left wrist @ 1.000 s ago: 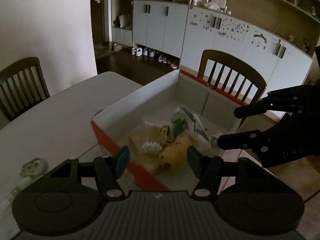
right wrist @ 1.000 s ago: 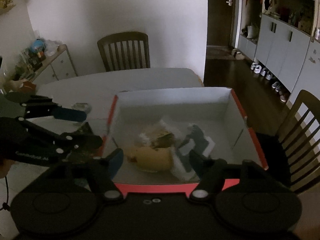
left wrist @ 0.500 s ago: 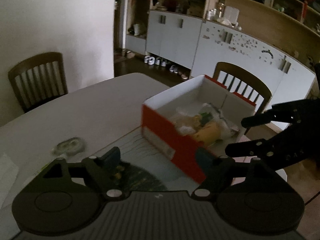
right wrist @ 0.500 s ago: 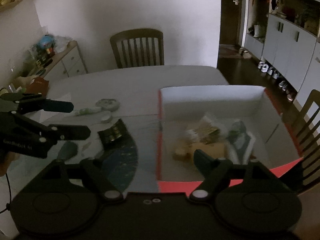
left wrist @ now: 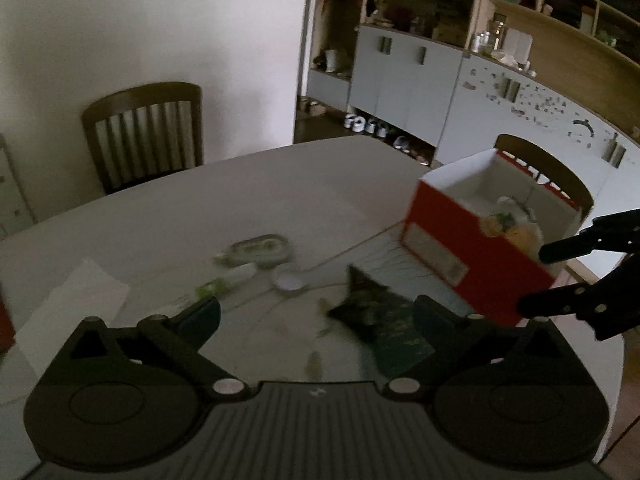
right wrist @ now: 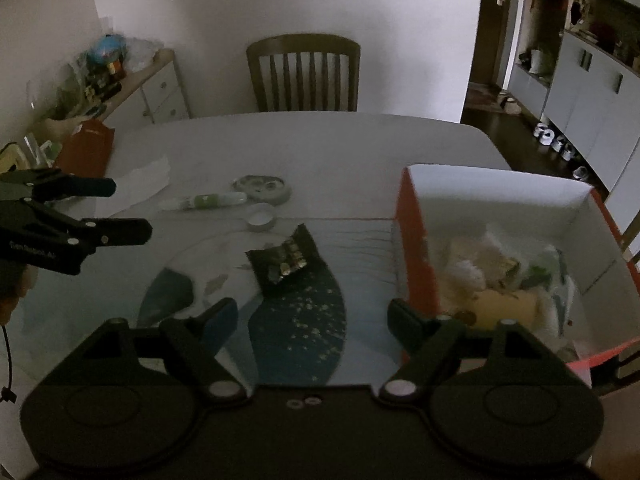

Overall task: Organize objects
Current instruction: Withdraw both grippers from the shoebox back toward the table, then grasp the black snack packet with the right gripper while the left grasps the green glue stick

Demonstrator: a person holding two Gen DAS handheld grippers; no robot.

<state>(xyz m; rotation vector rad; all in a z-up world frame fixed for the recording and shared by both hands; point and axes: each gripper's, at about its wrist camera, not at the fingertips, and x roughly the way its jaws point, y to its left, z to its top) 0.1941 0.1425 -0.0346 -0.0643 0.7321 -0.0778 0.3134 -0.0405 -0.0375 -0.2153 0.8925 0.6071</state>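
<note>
A red-and-white box stands on the table at the right and holds a yellow plush toy among wrappers. It also shows at the right in the left wrist view, box. A dark snack packet lies on the blue-patterned mat just left of the box. My right gripper is open above the mat, nothing between its fingers. My left gripper has its jaws opening wide and empty, the dark packet just ahead by its right finger.
Beyond the packet lie a small white lid, a green tube and a round tin. White paper and a red bag sit far left. Wooden chairs ring the table.
Both grippers have swung left, from over the box to over the mat. The box now sits at the right of both views. The left jaws have spread wider.
</note>
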